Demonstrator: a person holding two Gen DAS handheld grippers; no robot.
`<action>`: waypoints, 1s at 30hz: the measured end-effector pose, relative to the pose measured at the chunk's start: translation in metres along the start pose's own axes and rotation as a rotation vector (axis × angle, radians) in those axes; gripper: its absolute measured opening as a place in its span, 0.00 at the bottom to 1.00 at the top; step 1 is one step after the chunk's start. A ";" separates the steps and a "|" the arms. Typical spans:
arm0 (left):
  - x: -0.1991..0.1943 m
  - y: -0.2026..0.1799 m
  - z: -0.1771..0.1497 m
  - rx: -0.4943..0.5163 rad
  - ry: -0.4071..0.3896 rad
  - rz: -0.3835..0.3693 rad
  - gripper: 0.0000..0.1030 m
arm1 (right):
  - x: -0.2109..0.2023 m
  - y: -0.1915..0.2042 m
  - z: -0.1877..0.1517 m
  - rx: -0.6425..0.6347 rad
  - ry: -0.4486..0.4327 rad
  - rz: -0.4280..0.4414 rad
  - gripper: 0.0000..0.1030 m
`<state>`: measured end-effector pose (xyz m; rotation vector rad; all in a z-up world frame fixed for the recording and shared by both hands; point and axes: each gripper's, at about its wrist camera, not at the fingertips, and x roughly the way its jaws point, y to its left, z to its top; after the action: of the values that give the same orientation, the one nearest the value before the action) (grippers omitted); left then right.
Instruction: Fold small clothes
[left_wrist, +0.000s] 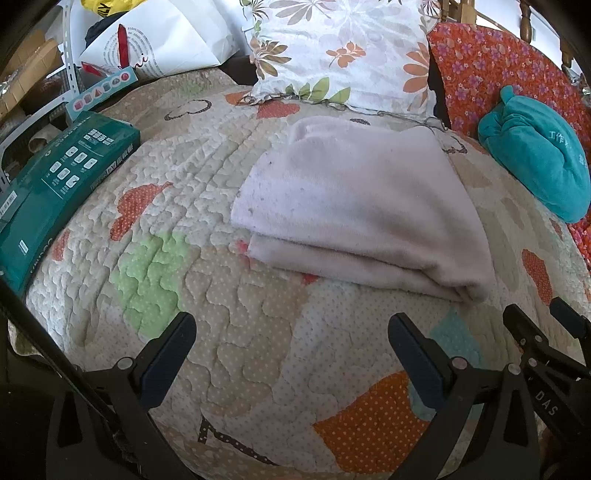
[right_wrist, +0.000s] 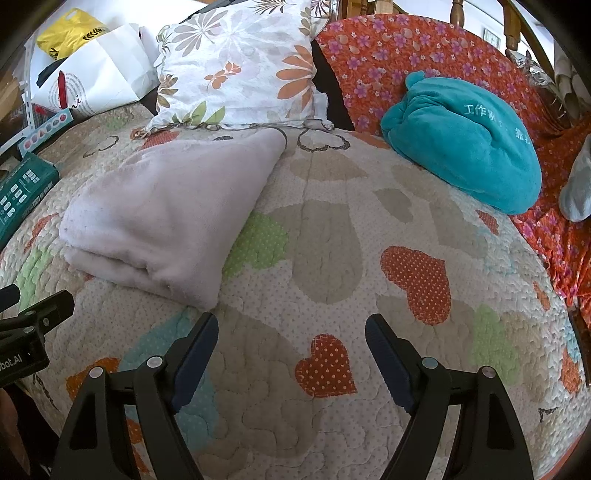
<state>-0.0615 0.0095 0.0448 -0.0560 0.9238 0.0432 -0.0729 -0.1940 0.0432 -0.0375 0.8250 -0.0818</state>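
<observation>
Well, white bag (right_wrist: 107, 74) w/ yellow bag (right_wrist: 68, 31) inside, behind quilt (right_wrist: 332, 240).

Both wrist cameras look forward and down along their own parted fingers, low and close over the quilt (left_wrist: 240, 332). Both views share the folded pale cloth (left_wrist: 362, 206): centre-right of the left view, left of centre in the right view. The floral pillow (right_wrist: 240, 62) tops both frames.

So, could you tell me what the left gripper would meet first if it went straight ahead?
Probably the folded pale cloth: the open left gripper points at its near edge, with only bare quilt between, though depth is unclear.
</observation>
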 end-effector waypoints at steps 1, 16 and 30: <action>0.000 0.000 0.000 0.000 0.001 0.000 1.00 | 0.000 0.000 0.000 0.000 0.000 0.000 0.83; 0.002 0.000 0.000 -0.003 0.012 -0.009 1.00 | 0.001 -0.002 0.001 0.004 0.005 -0.003 0.84; 0.003 -0.001 0.000 -0.007 0.017 -0.010 1.00 | 0.004 -0.004 0.000 0.003 0.008 -0.005 0.84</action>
<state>-0.0597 0.0085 0.0420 -0.0673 0.9407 0.0365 -0.0703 -0.1982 0.0405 -0.0369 0.8329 -0.0880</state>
